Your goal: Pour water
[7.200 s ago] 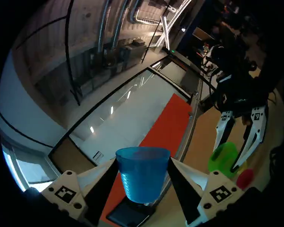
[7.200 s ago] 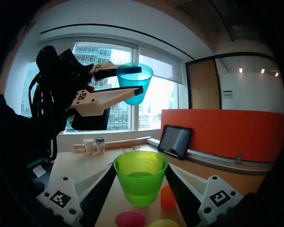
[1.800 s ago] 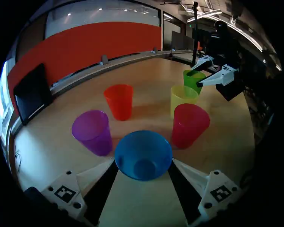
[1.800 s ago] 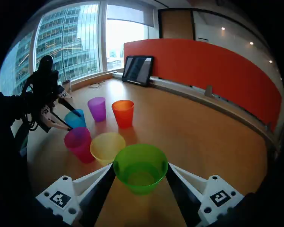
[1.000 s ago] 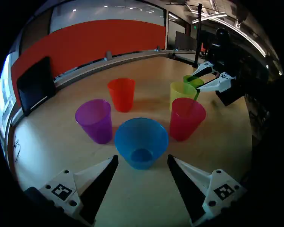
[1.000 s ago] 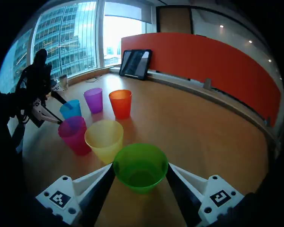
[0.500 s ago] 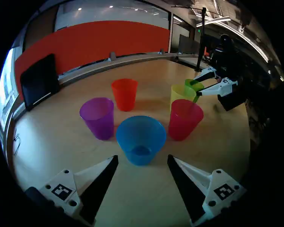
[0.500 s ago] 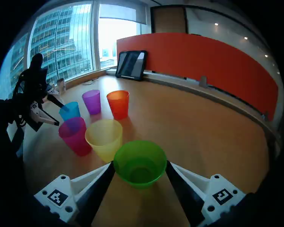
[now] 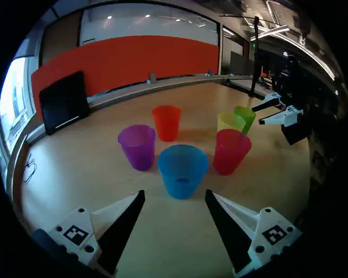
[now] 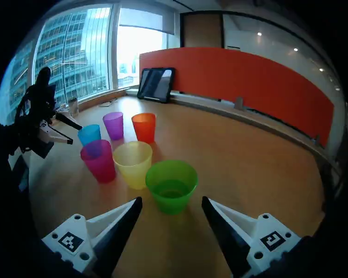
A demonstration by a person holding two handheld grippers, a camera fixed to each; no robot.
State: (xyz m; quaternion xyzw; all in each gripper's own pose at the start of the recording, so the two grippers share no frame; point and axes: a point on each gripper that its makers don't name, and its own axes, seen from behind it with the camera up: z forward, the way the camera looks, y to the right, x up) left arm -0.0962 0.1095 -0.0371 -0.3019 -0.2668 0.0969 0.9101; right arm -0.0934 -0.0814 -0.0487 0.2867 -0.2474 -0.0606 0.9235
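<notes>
The green cup (image 10: 171, 185) stands upright on the wooden table (image 10: 253, 162), with what looks like a little water low inside it. It sits just ahead of my right tongs (image 10: 171, 200). Those tongs are spread wide and grip nothing: the foot of the cup is in the gap between the two tips, with bare table on either side.

The blue cup (image 9: 182, 170) stands upright in front of my left tongs (image 9: 174, 193). These too are wide apart and empty, and neither finger touches the cup.

In the right gripper view, the yellow cup (image 10: 132, 163) is just left of the green one and a little farther off. The pink cup (image 10: 99, 160) is close on the yellow cup's left, and the blue cup is beyond the pink one. The purple cup (image 10: 113, 125) and the orange cup (image 10: 144, 127) stand side by side on the far side, so the six cups form a loose ring. My left tongs show at the far left of that view, pointing toward the blue cup.

Past the cups a dark tablet (image 10: 155, 84) leans at the far edge of the table. An orange wall (image 10: 248, 78) runs behind it to the right, and tall windows (image 10: 76, 55) fill the left.
</notes>
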